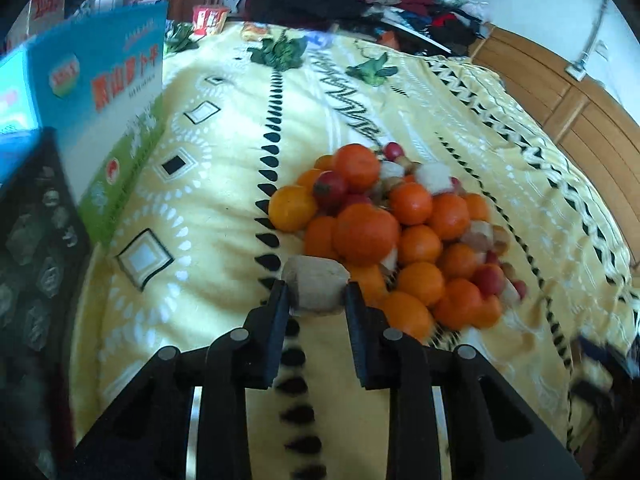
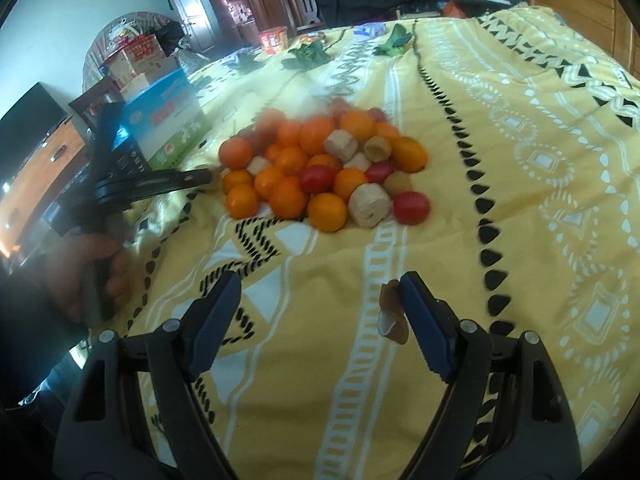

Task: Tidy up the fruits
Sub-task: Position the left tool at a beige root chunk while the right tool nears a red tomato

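Left wrist view: the left gripper (image 1: 316, 292) is clamped on a beige chunk (image 1: 316, 286), held at the near edge of the fruit pile (image 1: 384, 232). The pile lies on a yellow bedspread (image 1: 208, 208), mixing oranges (image 1: 366, 234), small red fruits (image 1: 331, 187) and more beige chunks. A blue-green box (image 1: 112, 120) stands to the left, apart from the pile.

Right wrist view: the right gripper (image 2: 316, 292) has its jaws apart over bare bedspread, short of the pile (image 2: 320, 168). A brown scrap (image 2: 392, 312) clings to the inner face of its right finger. At left, a hand (image 2: 92, 272) holds the left gripper, whose tip reaches the pile's left edge.
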{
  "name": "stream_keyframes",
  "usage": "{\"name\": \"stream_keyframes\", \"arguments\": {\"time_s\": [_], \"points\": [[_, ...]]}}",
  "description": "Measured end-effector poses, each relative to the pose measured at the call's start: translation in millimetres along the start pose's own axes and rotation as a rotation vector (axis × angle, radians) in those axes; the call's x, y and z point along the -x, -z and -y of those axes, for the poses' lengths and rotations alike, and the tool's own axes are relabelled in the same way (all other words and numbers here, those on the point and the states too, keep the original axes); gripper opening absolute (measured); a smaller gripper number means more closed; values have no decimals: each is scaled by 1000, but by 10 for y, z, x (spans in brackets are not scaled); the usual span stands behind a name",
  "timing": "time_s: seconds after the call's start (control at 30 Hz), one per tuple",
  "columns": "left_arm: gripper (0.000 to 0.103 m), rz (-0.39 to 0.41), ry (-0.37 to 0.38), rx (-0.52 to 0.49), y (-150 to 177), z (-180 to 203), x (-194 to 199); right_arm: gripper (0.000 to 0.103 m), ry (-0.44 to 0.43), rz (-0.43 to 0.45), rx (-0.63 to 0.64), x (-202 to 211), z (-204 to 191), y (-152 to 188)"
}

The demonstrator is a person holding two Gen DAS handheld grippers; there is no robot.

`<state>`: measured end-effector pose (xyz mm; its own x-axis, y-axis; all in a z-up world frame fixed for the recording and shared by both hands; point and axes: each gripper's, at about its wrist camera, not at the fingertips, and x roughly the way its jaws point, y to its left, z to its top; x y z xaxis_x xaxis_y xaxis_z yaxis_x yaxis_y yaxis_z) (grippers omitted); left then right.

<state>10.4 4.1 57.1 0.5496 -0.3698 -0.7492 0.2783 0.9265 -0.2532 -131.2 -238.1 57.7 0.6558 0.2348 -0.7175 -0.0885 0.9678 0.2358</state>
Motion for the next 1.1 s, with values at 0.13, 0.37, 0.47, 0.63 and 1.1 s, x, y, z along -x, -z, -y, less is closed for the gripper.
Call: {"name": "stream_keyframes", "arguments": {"time_s": [0.13, 0.37, 0.47, 0.63, 1.1], "points": [[29, -9, 0, -25, 172, 55, 122, 81, 61, 30, -32, -44, 239, -131], [29, -27, 20, -18, 278, 79, 60, 48, 109, -15, -70, -409, 494, -413], [29, -28, 29, -18, 278, 83, 43, 48, 134, -57, -10, -571, 462, -481], [29, -27, 38, -11, 271, 82, 29, 48, 145, -130, 42, -763, 453, -444], [28, -24, 58, -8, 262, 101, -19, 48, 41, -62, -28, -641, 553, -472]]}}
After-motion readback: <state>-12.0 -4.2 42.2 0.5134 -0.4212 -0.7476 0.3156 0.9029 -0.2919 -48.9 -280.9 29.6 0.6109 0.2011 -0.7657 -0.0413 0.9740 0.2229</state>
